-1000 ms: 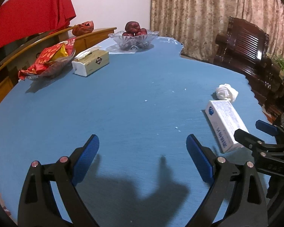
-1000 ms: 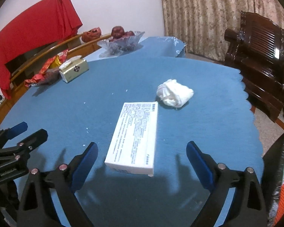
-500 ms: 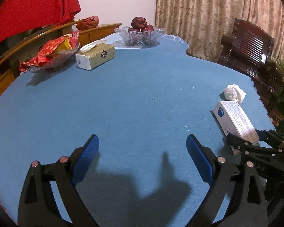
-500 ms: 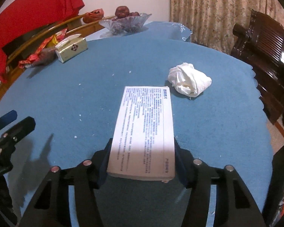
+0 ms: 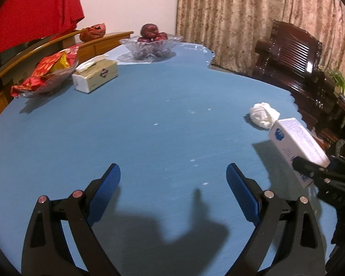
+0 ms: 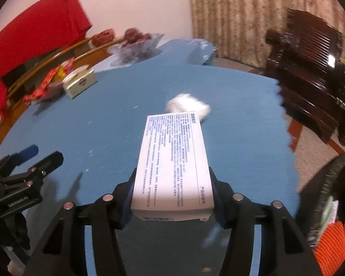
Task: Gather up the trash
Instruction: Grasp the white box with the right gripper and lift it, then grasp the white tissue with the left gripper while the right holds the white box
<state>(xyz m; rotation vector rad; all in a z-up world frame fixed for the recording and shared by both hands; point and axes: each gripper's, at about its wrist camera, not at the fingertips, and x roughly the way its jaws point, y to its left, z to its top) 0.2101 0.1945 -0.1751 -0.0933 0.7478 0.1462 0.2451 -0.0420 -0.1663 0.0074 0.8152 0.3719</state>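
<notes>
Right tool (image 6: 172, 197) grips a white carton (image 6: 172, 161) lengthwise, pointing far toward crumpled tissue (image 5: 264, 115); left tool (image 5: 172, 184) open, empty.

The right hand-held gripper (image 6: 172, 197) clamps the near end of a printed carton (image 6: 173, 161), which juts forward, lifted off the surface (image 6: 108, 124). Just beyond the carton's far end a crumpled tissue wad (image 6: 187, 105) lies on the surface. Far ahead to the left stand a tissue box (image 6: 80, 84) and, left of it, a dish of snack packets (image 6: 46, 87); behind them, at the surface's far edge, sits a fruit bowl (image 6: 135, 43). A wooden chair (image 6: 310, 69) stands off the surface to the right. The left hand-held gripper (image 5: 172, 195) hovers spread over bare surface, with the carton (image 5: 296, 147) to its right and the wad (image 5: 263, 115) right and further ahead.
</notes>
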